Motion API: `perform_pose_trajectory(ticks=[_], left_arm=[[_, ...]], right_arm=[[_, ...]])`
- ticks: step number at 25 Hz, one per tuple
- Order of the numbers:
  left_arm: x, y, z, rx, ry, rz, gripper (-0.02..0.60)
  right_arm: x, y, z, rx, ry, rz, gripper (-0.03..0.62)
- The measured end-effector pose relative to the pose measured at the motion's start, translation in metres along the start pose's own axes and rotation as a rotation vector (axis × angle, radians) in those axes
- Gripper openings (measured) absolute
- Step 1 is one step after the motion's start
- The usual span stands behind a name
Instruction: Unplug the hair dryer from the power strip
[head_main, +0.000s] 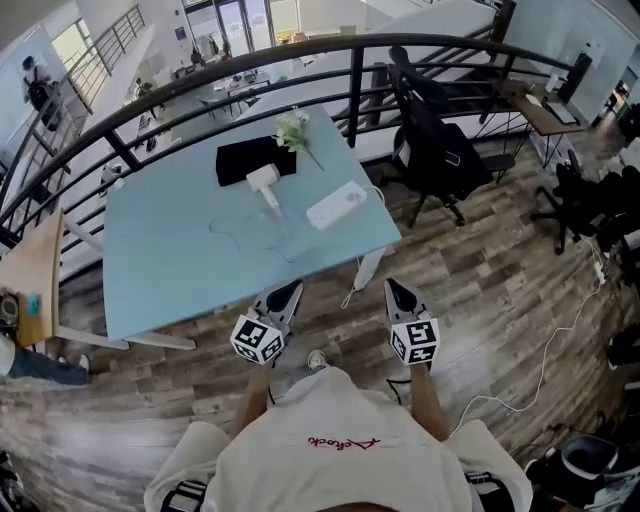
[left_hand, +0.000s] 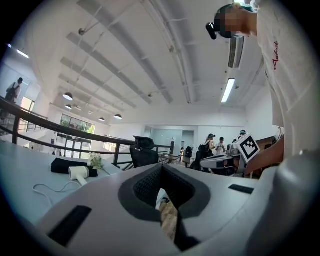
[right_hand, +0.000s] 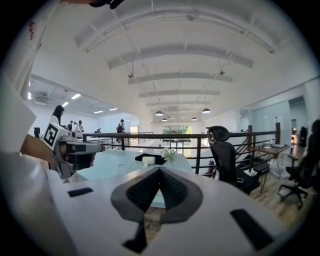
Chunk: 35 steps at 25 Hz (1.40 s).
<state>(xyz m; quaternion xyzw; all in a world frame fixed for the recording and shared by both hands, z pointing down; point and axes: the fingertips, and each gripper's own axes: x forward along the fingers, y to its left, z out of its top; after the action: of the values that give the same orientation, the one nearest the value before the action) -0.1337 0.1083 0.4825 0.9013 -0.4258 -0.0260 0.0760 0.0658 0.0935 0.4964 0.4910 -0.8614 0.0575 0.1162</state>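
Two grippers are held side by side above the wood floor, just short of the near edge of a pale blue bench. The left gripper is seen at 7 o'clock of the right gripper. The bench is bounded at 12 o'clock by a curved dark railing, and a black office chair is parked at 2 o'clock of it.

Near the far end of the bench the white hair dryer is laid partly on a black cloth, with flowers at 1 o'clock of it. The power strip is placed at 4 o'clock of the dryer, near the bench edge. A thin cord is looped at 7 o'clock of the dryer. Whether a plug is seated in the strip cannot be made out.

In the left gripper view the fingers are shown pressed together with nothing between them. The dryer is seen at 9 o'clock, low and far. The same closed, empty state is shown for the right fingers in the right gripper view. The beamed ceiling and distant people are shown only in these two views, and the power strip only in the head view.
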Motion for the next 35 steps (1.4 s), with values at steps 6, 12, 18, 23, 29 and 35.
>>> perform_pose_trajectory(ticks=[6, 12, 18, 23, 29, 35], left_arm=[[0.013, 0.048, 0.009, -0.005, -0.007, -0.034, 0.009], [0.019, 0.081, 0.005, -0.018, 0.007, -0.067, 0.009], [0.024, 0.099, 0.004, -0.026, 0.007, -0.081, 0.009], [0.036, 0.1, -0.003, -0.035, 0.016, -0.1, 0.009], [0.055, 0.099, -0.005, -0.023, 0.035, -0.114, 0.009], [0.084, 0.104, -0.009, -0.017, 0.047, -0.099, 0.009]], right_arm=[[0.045, 0.01, 0.015, -0.002, 0.001, -0.023, 0.017], [0.072, 0.02, 0.016, 0.006, 0.016, -0.049, 0.017], [0.085, 0.024, 0.013, 0.002, 0.033, -0.06, 0.017], [0.094, 0.016, 0.013, 0.007, 0.027, -0.067, 0.017], [0.103, 0.002, 0.008, 0.029, 0.029, -0.061, 0.017], [0.124, -0.022, 0.006, 0.04, 0.023, -0.038, 0.017]])
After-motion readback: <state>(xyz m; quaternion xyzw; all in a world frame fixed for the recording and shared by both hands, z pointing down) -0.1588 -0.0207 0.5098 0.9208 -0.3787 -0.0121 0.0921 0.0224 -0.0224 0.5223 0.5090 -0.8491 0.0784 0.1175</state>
